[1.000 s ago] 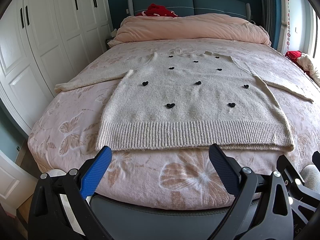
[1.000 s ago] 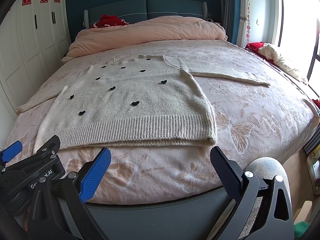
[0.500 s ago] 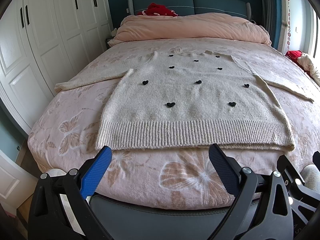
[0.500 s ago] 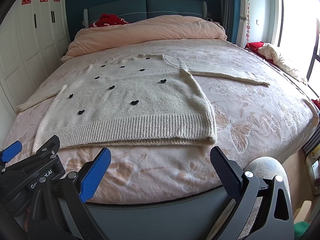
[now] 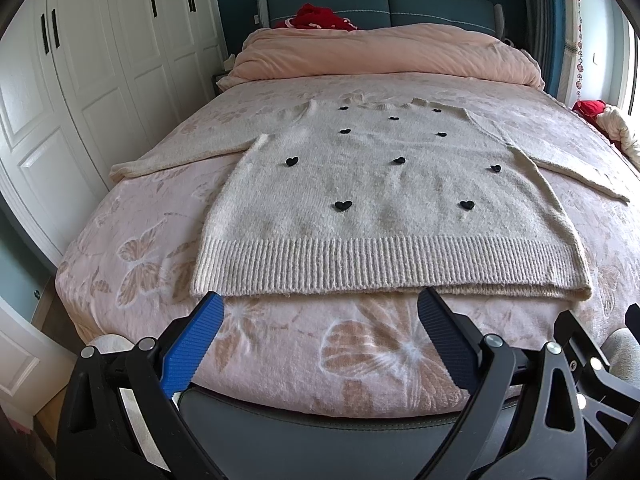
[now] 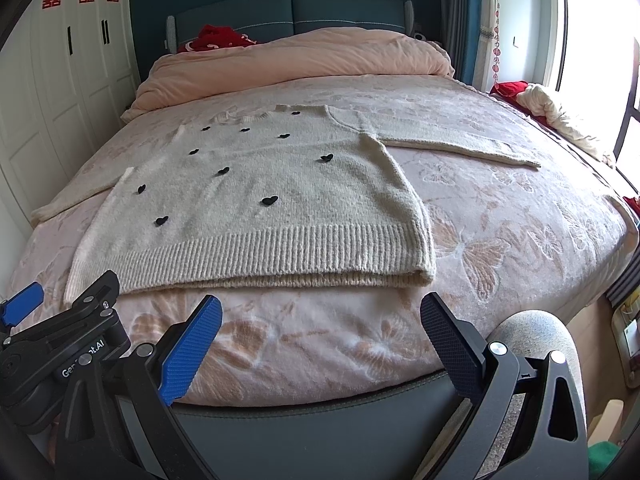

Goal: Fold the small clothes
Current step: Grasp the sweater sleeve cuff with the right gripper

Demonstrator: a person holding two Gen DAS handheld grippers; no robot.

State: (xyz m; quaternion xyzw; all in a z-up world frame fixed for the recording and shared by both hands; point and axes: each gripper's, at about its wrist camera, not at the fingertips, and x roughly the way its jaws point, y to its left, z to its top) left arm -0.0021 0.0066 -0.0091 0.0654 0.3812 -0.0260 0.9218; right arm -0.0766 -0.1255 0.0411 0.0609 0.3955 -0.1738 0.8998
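Both tongs stood wide apart and held nothing: the left gripper [image 5: 320, 312] hung at the foot of the bed, its tips just short of the ribbed hem, and the right gripper [image 6: 322, 316] sat beside it, equally clear of the cloth. Beyond them the sweater [image 5: 384, 184], cream knit with small black hearts, lay flat and face up on the pink bedspread [image 5: 132, 248], both sleeves spread out to the sides. No fold was visible, so the task looked barely begun; sleeves and body all seemed left to fold.
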